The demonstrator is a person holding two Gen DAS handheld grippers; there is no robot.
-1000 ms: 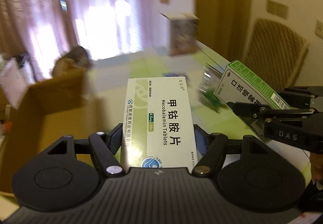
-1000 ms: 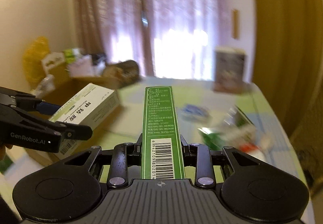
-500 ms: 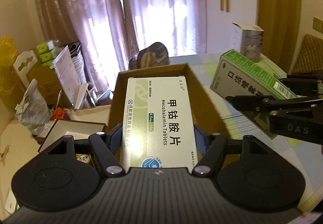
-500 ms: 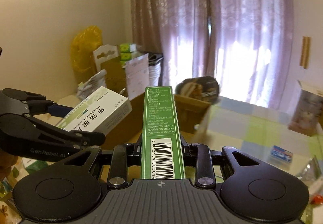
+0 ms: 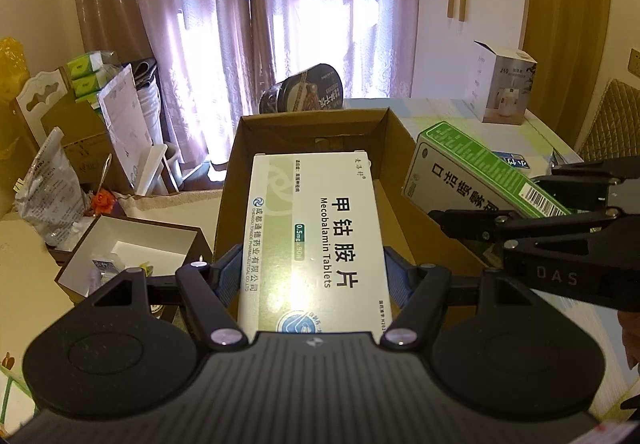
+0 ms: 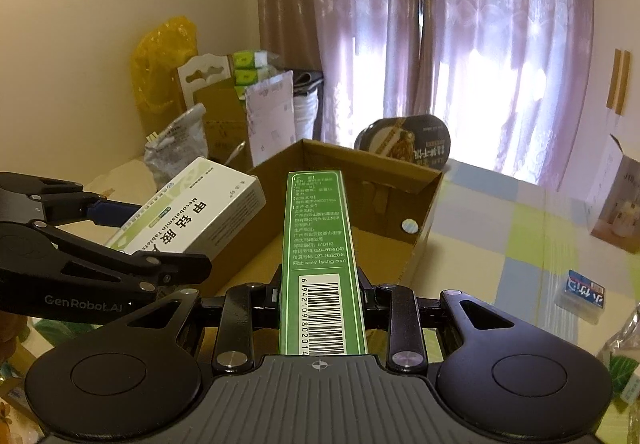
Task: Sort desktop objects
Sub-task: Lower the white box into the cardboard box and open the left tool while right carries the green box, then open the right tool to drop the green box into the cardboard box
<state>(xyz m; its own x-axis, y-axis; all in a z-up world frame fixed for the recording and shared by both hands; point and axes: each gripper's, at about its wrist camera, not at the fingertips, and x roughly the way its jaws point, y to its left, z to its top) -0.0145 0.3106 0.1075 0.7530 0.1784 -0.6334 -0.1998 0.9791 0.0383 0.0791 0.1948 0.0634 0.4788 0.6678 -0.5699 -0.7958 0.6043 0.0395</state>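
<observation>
My left gripper [image 5: 314, 276] is shut on a white and green Mecobalamin tablet box [image 5: 314, 236], held flat over the open cardboard box [image 5: 400, 140]. My right gripper [image 6: 318, 296] is shut on a long green box [image 6: 318, 244] with a barcode, its far end over the cardboard box [image 6: 416, 196]. In the left wrist view the green box [image 5: 476, 172] hangs at the cardboard box's right wall, clamped by the right gripper [image 5: 500, 220]. In the right wrist view the tablet box [image 6: 192, 212] sits left, in the left gripper [image 6: 132, 232].
A dark round tin [image 5: 304, 92] leans behind the cardboard box. A white product carton [image 5: 504, 88] stands at the table's far right. A small blue packet [image 6: 584, 294] lies on the checked tablecloth [image 6: 520, 244]. Left of the table lie a white open box [image 5: 132, 244], bags and cartons.
Both grippers have swung left from the table's middle with their boxes, and now hover over the open cardboard box. Both grips are unchanged.
</observation>
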